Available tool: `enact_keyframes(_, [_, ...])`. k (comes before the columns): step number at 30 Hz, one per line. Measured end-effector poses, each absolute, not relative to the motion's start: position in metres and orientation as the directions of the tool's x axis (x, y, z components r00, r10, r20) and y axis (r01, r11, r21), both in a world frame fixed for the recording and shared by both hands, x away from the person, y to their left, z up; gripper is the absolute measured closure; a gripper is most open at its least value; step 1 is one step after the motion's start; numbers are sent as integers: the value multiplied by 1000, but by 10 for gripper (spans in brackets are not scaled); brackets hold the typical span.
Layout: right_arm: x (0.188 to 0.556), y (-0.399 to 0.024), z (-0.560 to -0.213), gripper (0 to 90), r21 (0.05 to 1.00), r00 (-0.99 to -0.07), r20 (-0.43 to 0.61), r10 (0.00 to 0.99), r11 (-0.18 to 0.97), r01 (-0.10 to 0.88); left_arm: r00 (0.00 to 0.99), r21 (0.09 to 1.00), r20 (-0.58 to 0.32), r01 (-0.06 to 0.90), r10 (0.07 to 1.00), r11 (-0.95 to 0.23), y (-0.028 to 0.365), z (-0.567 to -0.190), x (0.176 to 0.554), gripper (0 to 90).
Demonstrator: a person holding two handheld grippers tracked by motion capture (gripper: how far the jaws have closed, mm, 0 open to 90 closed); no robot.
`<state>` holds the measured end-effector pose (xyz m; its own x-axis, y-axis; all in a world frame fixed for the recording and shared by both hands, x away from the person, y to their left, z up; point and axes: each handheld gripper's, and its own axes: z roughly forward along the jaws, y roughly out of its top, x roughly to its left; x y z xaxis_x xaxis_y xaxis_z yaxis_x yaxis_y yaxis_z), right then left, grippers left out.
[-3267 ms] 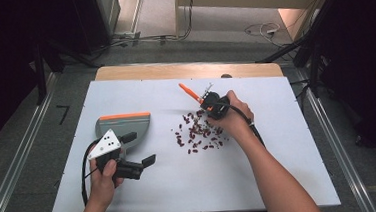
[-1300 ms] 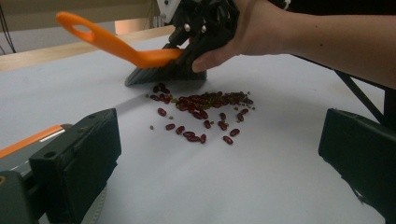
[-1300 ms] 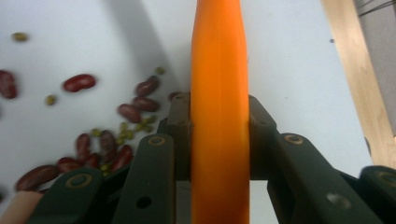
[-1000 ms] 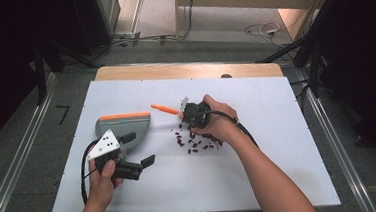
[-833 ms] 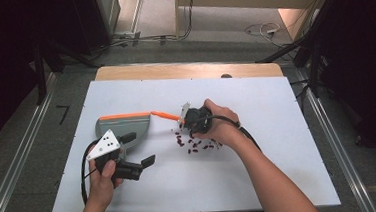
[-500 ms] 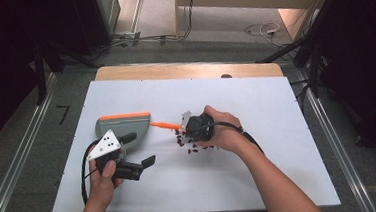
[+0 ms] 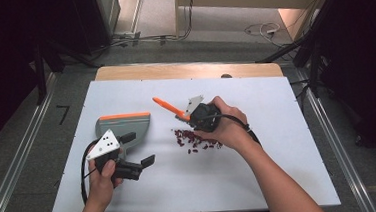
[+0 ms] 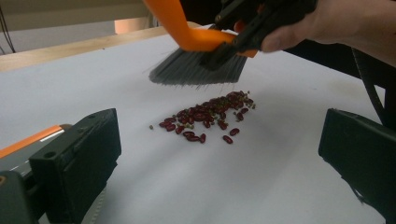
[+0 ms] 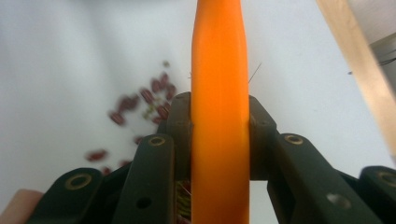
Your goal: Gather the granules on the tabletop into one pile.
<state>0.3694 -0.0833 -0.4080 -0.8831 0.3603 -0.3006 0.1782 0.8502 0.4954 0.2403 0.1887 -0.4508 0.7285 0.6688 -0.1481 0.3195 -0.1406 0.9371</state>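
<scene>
Dark red beans [image 7: 194,140] lie scattered in a patch at the middle of the white table [image 7: 280,169]. My right gripper [image 7: 190,116] is shut on an orange-handled brush [image 7: 167,105] just behind them. In the left gripper view the brush's grey bristles [image 8: 196,71] hang slightly above the beans [image 8: 205,116]. The orange handle [image 9: 219,93] is clamped between the right gripper's [image 9: 219,116] jaws. A grey dustpan [image 7: 124,125] with an orange rim lies left of the beans. My left gripper [image 7: 139,149] is open beside the dustpan, with nothing between its jaws [image 8: 219,154].
A wooden strip [image 7: 188,70] runs along the table's far edge. Metal rails [image 7: 328,126] flank the table on both sides. Cables [image 7: 261,29] lie on the floor beyond it. The right forearm [image 7: 276,180] crosses the table's near right part.
My right gripper swept the brush leftward over the beans toward the dustpan, then drew back a little to the far right. The left gripper has stayed put.
</scene>
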Motion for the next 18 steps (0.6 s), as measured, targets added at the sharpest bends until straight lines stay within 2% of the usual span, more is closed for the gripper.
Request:
enact_keyframes(1, [369, -82, -405, 685, 514, -885, -248, 393, 828, 224, 729, 937, -149, 320, 668, -140, 189, -451, 240, 0])
enact_keyframes(3, [368, -77, -403, 685, 528, -886, -205, 415, 810, 257, 728, 937, -149, 320, 669, -139, 188, -451, 240, 0])
enact_keyframes(9, [363, -54, -416, 685, 518, -875, 1, 485, 748, 415, 727, 940, -150, 315, 670, -132, 190, -450, 239, 0])
enact_keyframes(12, [368, -47, -424, 685, 507, -831, 171, 529, 676, 535, 727, 939, -148, 316, 671, -135, 190, -450, 239, 0])
enact_keyframes(15, [374, -41, -431, 685, 473, -761, 271, 590, 607, 639, 728, 940, -147, 314, 670, -136, 190, -450, 240, 0])
enact_keyframes(18, [382, -40, -439, 685, 446, -711, 345, 613, 559, 699, 728, 940, -147, 314, 670, -136, 190, -450, 240, 0])
